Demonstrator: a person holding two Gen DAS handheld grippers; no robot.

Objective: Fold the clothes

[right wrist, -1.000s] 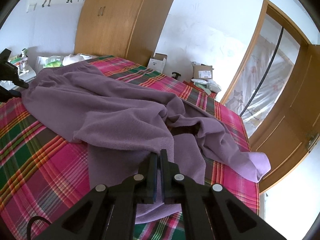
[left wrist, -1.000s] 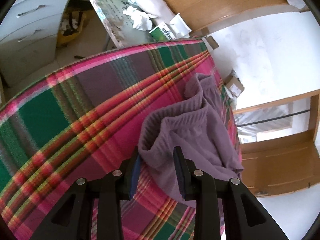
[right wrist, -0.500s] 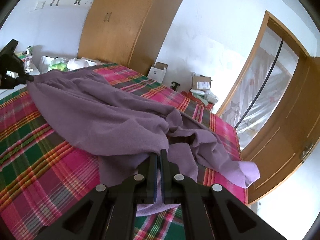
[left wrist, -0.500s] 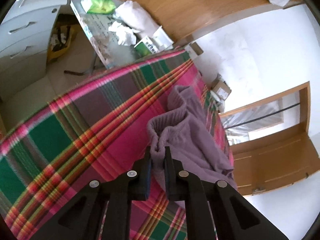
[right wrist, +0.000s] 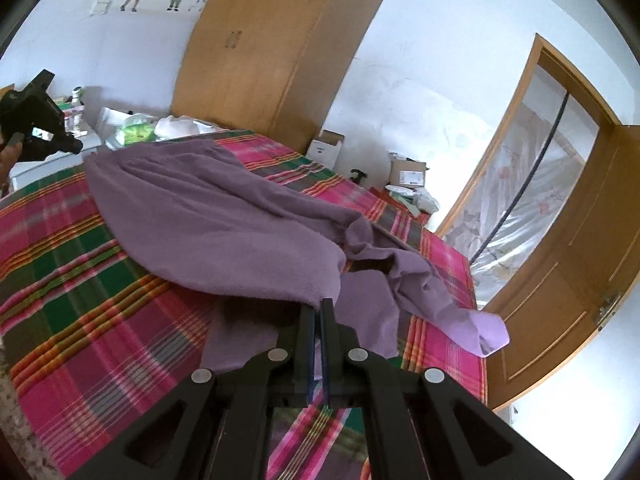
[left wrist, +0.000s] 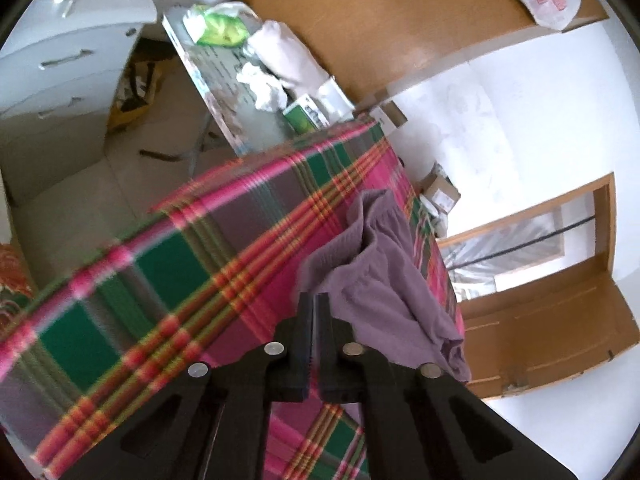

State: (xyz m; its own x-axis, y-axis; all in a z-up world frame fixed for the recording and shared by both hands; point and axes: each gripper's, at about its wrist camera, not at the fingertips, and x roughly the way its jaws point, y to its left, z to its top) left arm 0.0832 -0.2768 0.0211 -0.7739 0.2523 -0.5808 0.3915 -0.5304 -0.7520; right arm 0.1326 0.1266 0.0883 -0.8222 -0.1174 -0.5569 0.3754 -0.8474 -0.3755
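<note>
A purple garment (right wrist: pixel 224 232) is stretched above a bed with a pink and green plaid cover (right wrist: pixel 80 280). My left gripper (left wrist: pixel 315 300) is shut on the ribbed waistband edge of the purple garment (left wrist: pixel 384 280), which hangs off to its right. My right gripper (right wrist: pixel 320 308) is shut on a lower edge of the garment, lifting it off the cover. In the right wrist view my left gripper (right wrist: pixel 78 145) shows at the far left, holding the other end up. One loose leg with a paler cuff (right wrist: pixel 486 332) trails toward the bed's right edge.
A cluttered side table (left wrist: pixel 248 80) with bags and tissues stands beyond the bed's head. White drawers (left wrist: pixel 60 92) are at left. A wooden wardrobe (right wrist: pixel 272 60) stands behind the bed, cardboard boxes (right wrist: pixel 408 172) line the wall, and a wooden door (right wrist: pixel 560 260) is at right.
My left gripper closed on the garment's waistband and lifted it up and away. The cloth now spans tighter between both grippers. My right gripper stayed shut and rose.
</note>
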